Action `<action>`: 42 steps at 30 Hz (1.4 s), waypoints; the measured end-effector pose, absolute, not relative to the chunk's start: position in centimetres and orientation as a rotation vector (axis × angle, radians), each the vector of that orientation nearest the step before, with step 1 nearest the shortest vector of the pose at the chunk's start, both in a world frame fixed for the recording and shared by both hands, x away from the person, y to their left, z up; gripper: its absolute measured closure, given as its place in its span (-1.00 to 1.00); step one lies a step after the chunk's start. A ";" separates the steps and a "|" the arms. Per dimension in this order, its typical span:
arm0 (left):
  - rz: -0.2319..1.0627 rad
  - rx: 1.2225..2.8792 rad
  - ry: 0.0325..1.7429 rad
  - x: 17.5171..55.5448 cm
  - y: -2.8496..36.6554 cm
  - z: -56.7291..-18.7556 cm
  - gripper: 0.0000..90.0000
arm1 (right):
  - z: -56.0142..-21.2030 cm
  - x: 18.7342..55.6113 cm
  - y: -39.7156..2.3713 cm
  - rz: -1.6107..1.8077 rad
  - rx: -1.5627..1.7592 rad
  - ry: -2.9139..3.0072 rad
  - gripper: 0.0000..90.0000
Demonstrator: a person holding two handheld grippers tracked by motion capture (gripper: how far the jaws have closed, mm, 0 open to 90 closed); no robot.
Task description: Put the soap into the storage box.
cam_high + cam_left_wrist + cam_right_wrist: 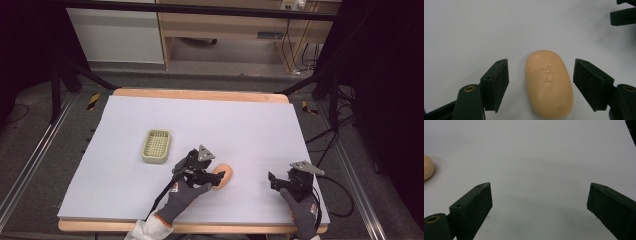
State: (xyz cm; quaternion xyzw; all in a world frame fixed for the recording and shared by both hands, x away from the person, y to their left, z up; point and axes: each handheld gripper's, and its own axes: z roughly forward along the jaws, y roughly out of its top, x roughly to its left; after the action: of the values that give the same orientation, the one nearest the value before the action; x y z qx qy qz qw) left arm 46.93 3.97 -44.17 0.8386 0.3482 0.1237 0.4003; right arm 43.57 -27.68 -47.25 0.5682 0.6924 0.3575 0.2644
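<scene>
A peach-coloured oval soap bar [549,83] with stamped characters lies flat on the white sheet. My left gripper [541,81] is open, one jaw on each side of the bar with a gap to both. From above, the left gripper [212,175] sits at the soap [223,176] near the table's front middle. A pale green slotted soap dish [156,146] stands to the left and farther back, with nothing in it. My right gripper [277,181] is open at the front right, nothing between its jaws. The soap's end [427,167] shows at the left edge of the right gripper view.
The white sheet [210,125] covers a wooden table with its edge visible at front and back. Cables trail off the right side near the right gripper. Dark frame legs and a cabinet stand beyond the table's far edge.
</scene>
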 end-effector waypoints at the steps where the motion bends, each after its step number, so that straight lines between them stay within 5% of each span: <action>1: 0.311 2.127 0.880 47.0 3.7 -44.3 -0.38 | -47.3 43.6 -27.7 0.965 1.537 1.871 -0.86; 42: 0.291 2.245 0.884 47.4 1.0 -46.8 -0.40 | -47.3 43.6 -27.7 0.962 1.542 1.879 -0.86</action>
State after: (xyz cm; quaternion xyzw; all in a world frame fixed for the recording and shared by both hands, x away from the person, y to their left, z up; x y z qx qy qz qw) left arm 47.43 1.03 -46.84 0.8659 0.3409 0.1124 0.3483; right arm 43.64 -27.65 -47.32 0.5696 0.6938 0.3552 0.2609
